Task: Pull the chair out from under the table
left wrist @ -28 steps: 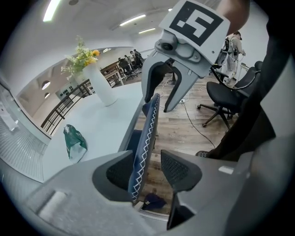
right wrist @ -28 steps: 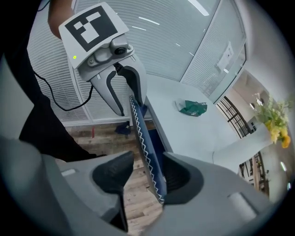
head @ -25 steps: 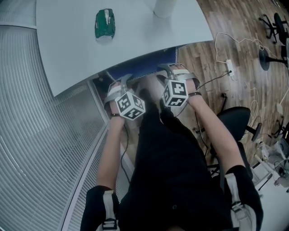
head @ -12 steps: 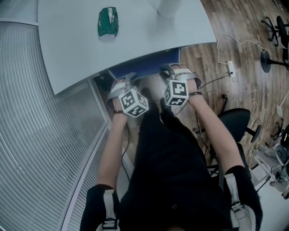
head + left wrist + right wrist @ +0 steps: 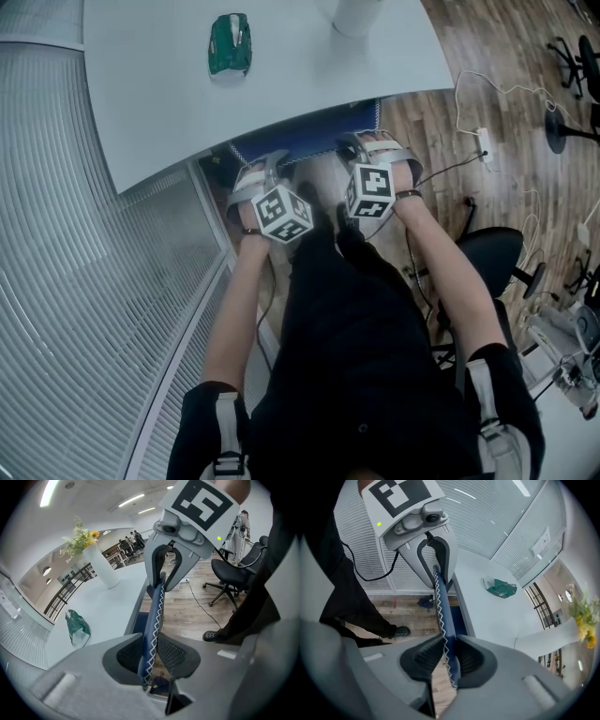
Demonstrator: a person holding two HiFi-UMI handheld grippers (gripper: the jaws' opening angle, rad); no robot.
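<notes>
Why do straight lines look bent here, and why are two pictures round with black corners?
Head view: a wide lens bows the table edge and the wall slats; the light is even. Left gripper view: a fisheye circle with dark corners, ceiling lights as bright streaks. Right gripper view: the same circle, flowers pushed to its rim.

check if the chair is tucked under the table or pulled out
Tucked under: the head view shows only the blue top edge of the chair beside the rim of the table.

One table, one blue chair, one green bag at eleven o'clock, one white vase at twelve and two grippers are counted: left gripper, right gripper.
</notes>
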